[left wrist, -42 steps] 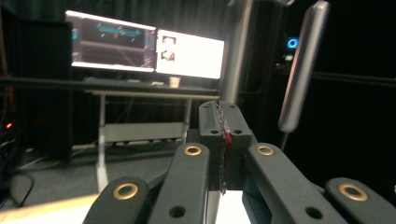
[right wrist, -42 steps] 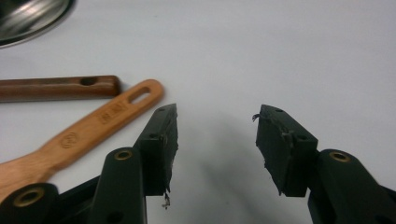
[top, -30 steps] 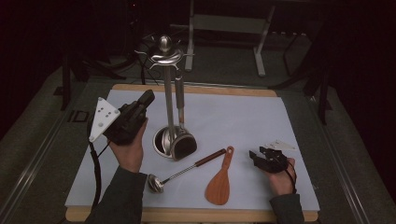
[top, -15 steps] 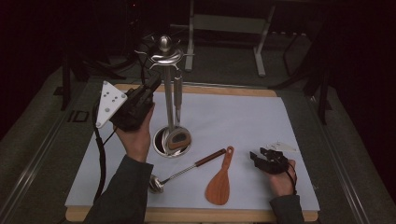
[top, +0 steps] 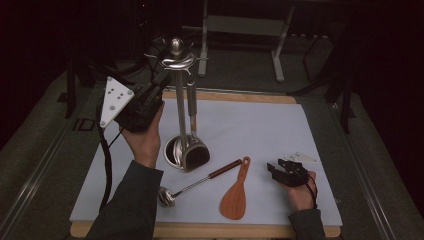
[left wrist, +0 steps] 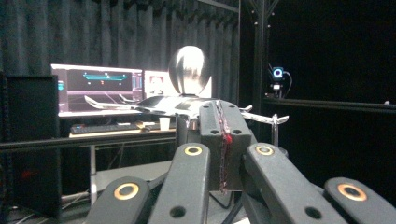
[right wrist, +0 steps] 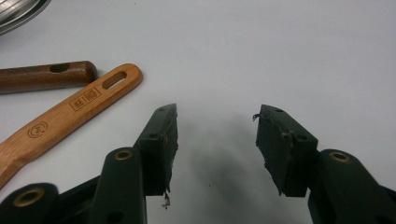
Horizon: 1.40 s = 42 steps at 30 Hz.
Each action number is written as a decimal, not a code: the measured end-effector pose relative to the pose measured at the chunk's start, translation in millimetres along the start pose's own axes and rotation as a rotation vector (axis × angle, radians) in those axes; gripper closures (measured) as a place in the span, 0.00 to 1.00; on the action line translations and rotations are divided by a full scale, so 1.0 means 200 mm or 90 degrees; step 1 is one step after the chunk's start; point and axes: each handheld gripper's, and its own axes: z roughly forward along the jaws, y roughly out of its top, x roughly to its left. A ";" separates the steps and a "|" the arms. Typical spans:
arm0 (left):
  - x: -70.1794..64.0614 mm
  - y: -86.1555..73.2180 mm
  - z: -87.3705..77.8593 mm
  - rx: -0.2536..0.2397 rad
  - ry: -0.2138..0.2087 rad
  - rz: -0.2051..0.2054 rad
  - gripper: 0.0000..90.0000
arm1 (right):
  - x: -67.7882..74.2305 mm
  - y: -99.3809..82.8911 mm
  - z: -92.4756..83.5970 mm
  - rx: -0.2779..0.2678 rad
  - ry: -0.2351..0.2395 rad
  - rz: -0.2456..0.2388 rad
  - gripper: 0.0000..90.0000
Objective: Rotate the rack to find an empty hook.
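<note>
High view: left gripper [top: 159,85] raised, level.

The wooden spatula [right wrist: 60,119] carries two burned-in marks on its handle: a small rectangular stamp just below the hanging slot, its characters too small to read, and a round stamp farther down toward the blade, also unreadable. Left of the white mat [top: 240,120], on the dark surface, stand pale letters that look like "ID" [top: 84,124], partly hidden.

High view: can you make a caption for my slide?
Left gripper at the utensil stand; ladle and wooden spatula lie on the table.
</note>
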 end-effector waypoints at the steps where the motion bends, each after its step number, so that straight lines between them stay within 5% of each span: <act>1: 0.00 0.00 0.00 0.000 0.001 0.001 1.00 | 0.00 0.00 0.00 0.000 0.000 0.001 0.54; 42: 0.21 0.03 0.10 0.033 0.071 -0.001 1.00 | 0.00 0.00 0.00 -0.002 0.004 0.002 0.54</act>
